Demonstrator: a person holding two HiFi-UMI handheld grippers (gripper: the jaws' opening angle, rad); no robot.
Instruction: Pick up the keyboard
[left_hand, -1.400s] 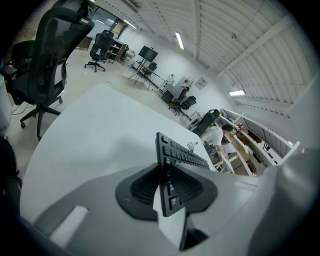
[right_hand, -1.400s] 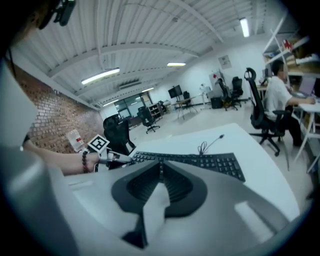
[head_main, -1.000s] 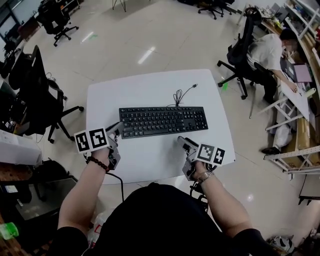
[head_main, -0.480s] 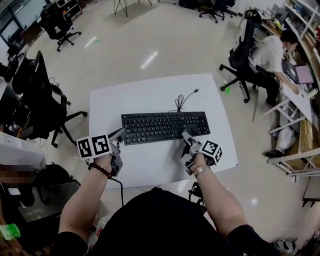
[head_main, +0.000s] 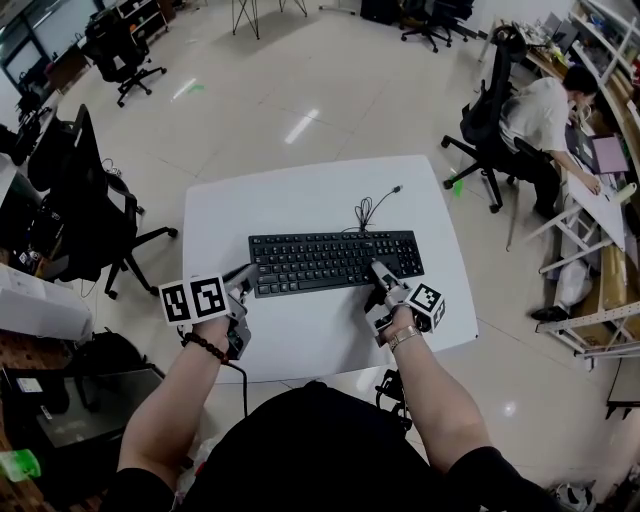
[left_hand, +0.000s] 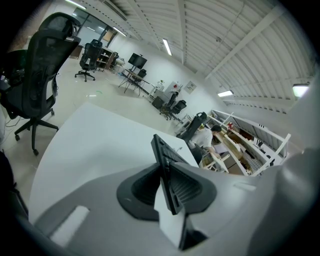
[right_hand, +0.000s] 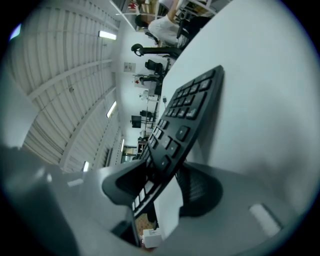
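One black keyboard (head_main: 335, 262), cord (head_main: 366, 210) coiled | left gripper (head_main: 246, 273) jaws clenched on corner | right gripper (head_main: 381, 272) jaws closing round edge

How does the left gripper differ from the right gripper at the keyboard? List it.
The left gripper sits at the left end of the keyboard; the right gripper is on its near edge, towards the right. The left gripper's jaws are clamped on the keyboard; the right gripper's stand wider and are closing, not yet pressing. Both have the keyboard between their jaws.
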